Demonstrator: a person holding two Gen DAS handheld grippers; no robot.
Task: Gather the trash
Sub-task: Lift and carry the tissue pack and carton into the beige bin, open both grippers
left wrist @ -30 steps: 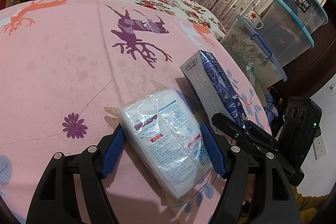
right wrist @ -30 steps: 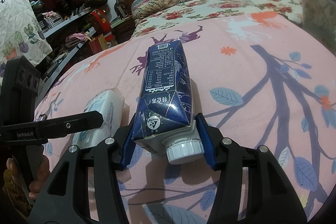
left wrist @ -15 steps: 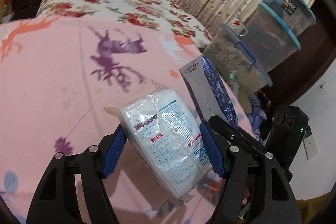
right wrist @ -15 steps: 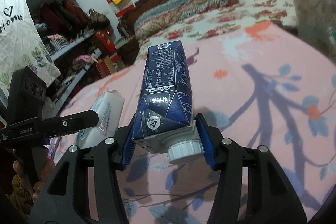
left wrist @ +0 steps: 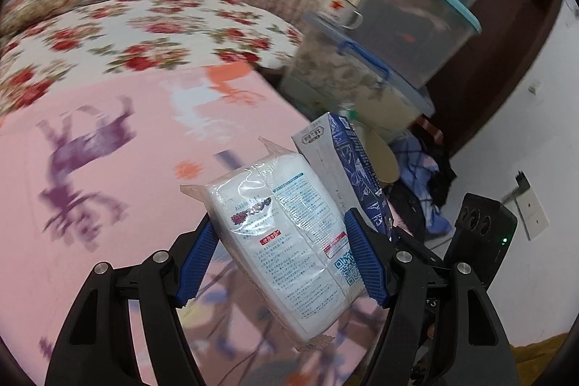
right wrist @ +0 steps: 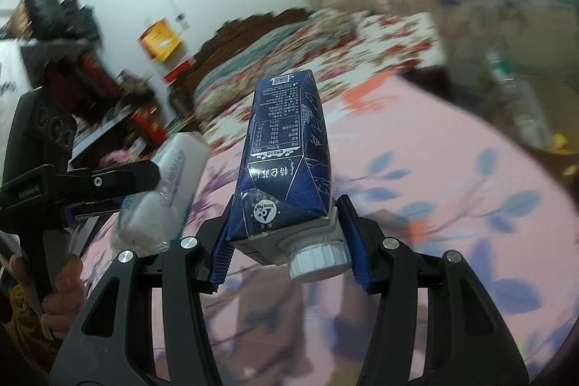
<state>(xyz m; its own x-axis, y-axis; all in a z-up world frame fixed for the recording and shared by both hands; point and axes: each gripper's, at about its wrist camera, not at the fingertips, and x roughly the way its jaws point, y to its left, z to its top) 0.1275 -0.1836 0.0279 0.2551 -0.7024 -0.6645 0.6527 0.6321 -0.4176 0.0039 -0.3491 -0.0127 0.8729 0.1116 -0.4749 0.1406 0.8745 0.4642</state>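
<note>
My left gripper (left wrist: 280,254) is shut on a white tissue pack (left wrist: 286,241) in clear printed wrap, lifted above the pink bedspread (left wrist: 108,169). My right gripper (right wrist: 289,241) is shut on a dark blue milk carton (right wrist: 286,158) with a white screw cap (right wrist: 318,259) pointing toward the camera. The carton (left wrist: 347,161) shows in the left wrist view just right of the tissue pack. In the right wrist view the tissue pack (right wrist: 166,190) and the left gripper (right wrist: 119,187) sit at the left, with a hand (right wrist: 61,288) on the handle.
Stacked clear storage bins (left wrist: 416,24) with blue lids and a white mug (left wrist: 342,9) stand beside the bed at the right. A bin (right wrist: 535,118) holding a plastic bottle sits low at the bed's edge. Clothes (left wrist: 423,176) lie on the floor; cluttered shelves (right wrist: 72,60) at left.
Both grippers have risen off the bedspread and swung right toward the storage bins, each carrying its item. The grips have not changed.
</note>
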